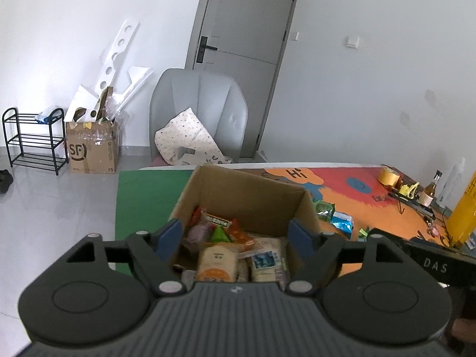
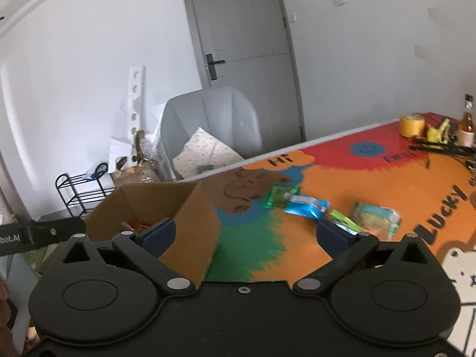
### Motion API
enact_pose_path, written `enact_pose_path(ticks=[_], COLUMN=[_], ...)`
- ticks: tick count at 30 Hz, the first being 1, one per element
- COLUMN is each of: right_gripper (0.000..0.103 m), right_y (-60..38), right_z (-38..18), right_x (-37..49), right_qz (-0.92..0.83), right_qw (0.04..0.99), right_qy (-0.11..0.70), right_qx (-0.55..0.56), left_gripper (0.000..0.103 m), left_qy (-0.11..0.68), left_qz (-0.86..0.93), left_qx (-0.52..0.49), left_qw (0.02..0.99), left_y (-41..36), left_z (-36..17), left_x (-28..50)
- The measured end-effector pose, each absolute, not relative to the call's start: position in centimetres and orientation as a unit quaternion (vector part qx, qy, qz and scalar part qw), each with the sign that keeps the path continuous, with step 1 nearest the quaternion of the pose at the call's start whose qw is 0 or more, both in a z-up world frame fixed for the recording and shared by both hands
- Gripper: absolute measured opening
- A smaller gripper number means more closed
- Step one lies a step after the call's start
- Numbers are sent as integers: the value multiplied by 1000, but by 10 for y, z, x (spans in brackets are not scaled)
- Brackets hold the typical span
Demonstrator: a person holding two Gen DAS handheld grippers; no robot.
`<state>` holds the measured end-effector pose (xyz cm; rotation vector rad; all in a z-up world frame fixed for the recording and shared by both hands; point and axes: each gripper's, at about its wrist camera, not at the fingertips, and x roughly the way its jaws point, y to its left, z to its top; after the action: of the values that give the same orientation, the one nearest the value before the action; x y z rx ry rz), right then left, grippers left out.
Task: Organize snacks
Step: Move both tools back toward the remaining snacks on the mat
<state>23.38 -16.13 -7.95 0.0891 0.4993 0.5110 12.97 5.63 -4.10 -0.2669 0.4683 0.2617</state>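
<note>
- Overhead, left gripper [image 1: 235,238] hangs above the open cardboard box [image 1: 253,196], jaws spread wide, nothing between the pads
- Box holds a heap of snack packets [image 1: 232,247], among them a tan biscuit pack [image 1: 217,263]
- Right gripper [image 2: 244,232] jaws fully apart, empty, straddling the box's near corner
- Loose on the colourful table mat [image 2: 372,184]: green packet [image 2: 276,197], blue packet [image 2: 306,208], teal-edged cracker pack [image 2: 376,217]

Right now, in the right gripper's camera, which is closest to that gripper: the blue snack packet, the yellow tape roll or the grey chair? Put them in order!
1. Blue snack packet, on the mat just ahead.
2. Yellow tape roll, at the table's far right end.
3. Grey chair, beyond the table, by the door.
</note>
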Motion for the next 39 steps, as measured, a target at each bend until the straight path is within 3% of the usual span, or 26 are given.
enact_pose_path(ticks=[8, 39], right_gripper=[103, 103], right_y=[-194, -282], right_z=[-89, -117], right_x=[237, 263], right_qz=[221, 167], right_qw=[938, 944], right_qy=[259, 272], right_qx=[59, 90], left_gripper=[91, 92], left_qy=[231, 255], left_qz=[117, 16], left_qx=[-105, -66], left_qw=[960, 965], left_y=[23, -72], left_z=[-38, -42], left_x=[140, 201])
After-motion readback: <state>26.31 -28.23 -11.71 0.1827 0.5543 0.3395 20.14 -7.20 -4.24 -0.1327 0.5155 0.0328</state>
